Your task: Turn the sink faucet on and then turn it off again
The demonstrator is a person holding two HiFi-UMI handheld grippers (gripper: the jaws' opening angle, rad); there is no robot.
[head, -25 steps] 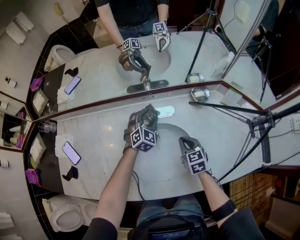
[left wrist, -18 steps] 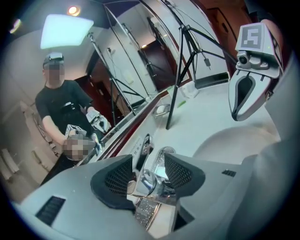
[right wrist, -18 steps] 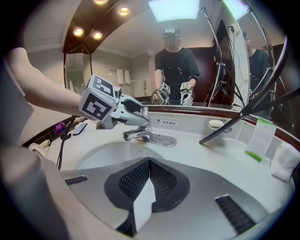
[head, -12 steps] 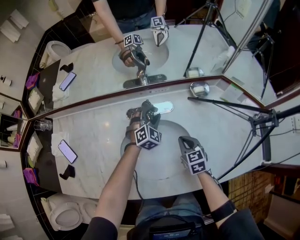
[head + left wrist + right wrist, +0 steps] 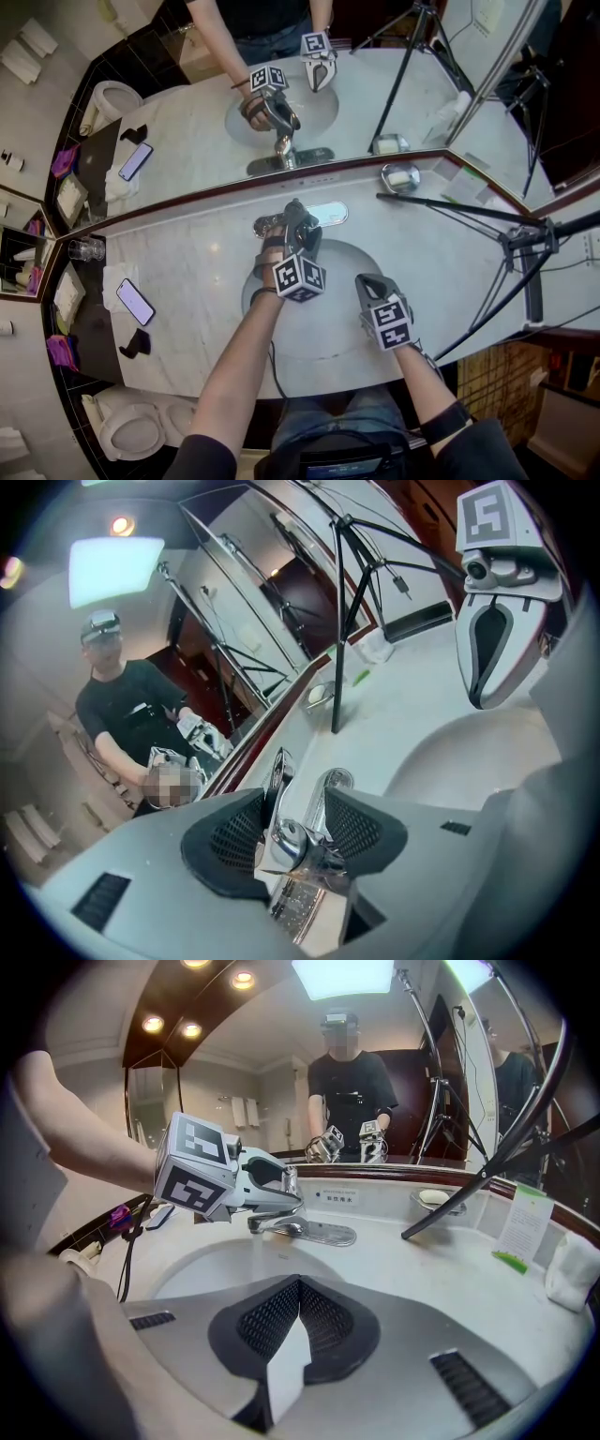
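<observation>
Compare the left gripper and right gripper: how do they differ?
The left gripper is at the faucet handle, its jaws, which have just been closing, clamped on it; the right gripper has its jaws together, nothing between them. The left gripper reaches the back of the sink; the right gripper hangs nearer its front, clear of the faucet. Both carry marker cubes.

The faucet (image 5: pixel 305 1232) is polished chrome: a short, low spout on a long oval base plate, with a single lever on top. It stands upright at the back rim of the oval white sink (image 5: pixel 333 286), set in the pale marble table (image 5: pixel 187 272) just before the mirror. A thin stream appears to fall from the spout.
</observation>
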